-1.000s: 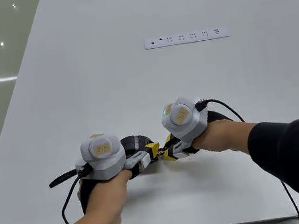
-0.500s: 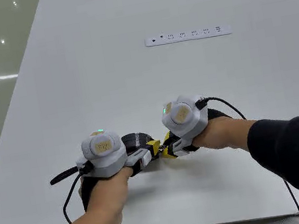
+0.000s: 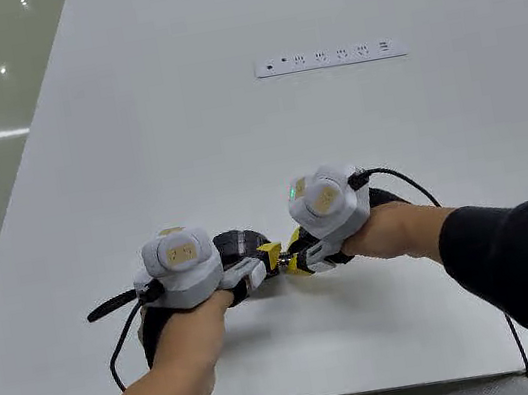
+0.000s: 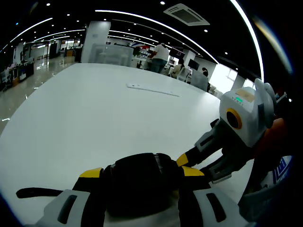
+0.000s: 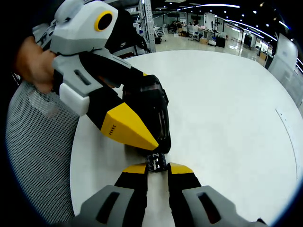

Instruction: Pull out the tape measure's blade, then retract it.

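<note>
Right gripper (image 5: 157, 169) has its yellow-tipped jaws drawn narrow and pinched on the end of the blade (image 5: 156, 162), a short stub with printed numerals that shows just outside the mouth of the case. Directly ahead of those jaws, and almost touching them, sits the tape measure (image 5: 152, 106), a black case resting on the counter (image 3: 229, 112). The left gripper (image 4: 141, 172) is clamped around the case from the opposite side, one jaw on each flank. In the head view the two grippers meet nose to nose near the front edge of the counter, with the case on the left gripper's side and the pinched blade end between the tips. The blade's long axis appears to run along the line joining the two grippers, roughly left to right across the person. Very little blade shows, so the pull-out looks barely begun. The coming move most likely calls for the right gripper to draw straight away from the left along that line while the left holds the case down. Pulling off that axis could twist the blade or slip it from the pinch. Well beyond them, a white power strip (image 3: 330, 58) lies flat on the counter.
</note>
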`<action>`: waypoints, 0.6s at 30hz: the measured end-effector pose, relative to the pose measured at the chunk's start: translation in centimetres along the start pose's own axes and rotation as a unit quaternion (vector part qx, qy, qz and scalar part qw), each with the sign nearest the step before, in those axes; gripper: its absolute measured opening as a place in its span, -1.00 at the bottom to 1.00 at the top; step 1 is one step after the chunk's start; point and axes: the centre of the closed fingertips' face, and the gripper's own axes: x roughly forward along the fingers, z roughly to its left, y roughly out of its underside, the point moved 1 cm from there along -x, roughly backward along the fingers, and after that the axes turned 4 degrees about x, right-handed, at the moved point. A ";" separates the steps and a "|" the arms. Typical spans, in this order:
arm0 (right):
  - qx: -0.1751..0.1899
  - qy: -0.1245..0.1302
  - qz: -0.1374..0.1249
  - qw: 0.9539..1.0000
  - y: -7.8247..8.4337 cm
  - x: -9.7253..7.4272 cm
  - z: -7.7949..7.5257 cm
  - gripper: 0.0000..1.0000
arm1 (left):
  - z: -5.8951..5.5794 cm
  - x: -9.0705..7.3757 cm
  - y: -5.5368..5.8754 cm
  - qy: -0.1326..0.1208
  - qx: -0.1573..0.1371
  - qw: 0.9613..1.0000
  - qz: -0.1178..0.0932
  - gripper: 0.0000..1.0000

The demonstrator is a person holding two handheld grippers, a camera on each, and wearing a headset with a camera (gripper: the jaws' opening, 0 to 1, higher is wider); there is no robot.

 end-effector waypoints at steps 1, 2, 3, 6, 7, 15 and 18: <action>0.000 0.000 0.000 1.000 0.0 0.0 0.0 -0.76 | 0.0 0.0 0.0 0.000 0.000 1.000 0.000 0.16; 0.001 0.000 -0.001 1.000 0.0 0.0 0.0 -0.76 | 0.0 0.0 0.0 0.000 0.000 1.000 0.000 0.16; 0.001 0.000 -0.001 1.000 0.0 0.0 0.0 -0.77 | 0.0 0.0 0.0 0.000 0.000 1.000 0.000 0.16; 0.001 -0.001 0.002 1.000 0.0 0.0 0.0 -0.77 | 0.0 0.0 0.0 0.000 0.000 1.000 -0.001 0.16; 0.001 -0.002 0.003 1.000 -0.1 0.1 0.0 -0.78 | 0.0 0.0 0.0 0.001 -0.001 1.000 -0.001 0.16; -0.004 -0.004 -0.001 1.000 -0.7 0.6 0.2 -0.78 | 0.0 0.0 0.0 0.003 -0.001 1.000 0.001 0.16; -0.006 -0.005 0.001 1.000 -0.6 0.6 0.2 -0.78 | 0.0 0.0 0.0 0.003 -0.001 1.000 0.000 0.16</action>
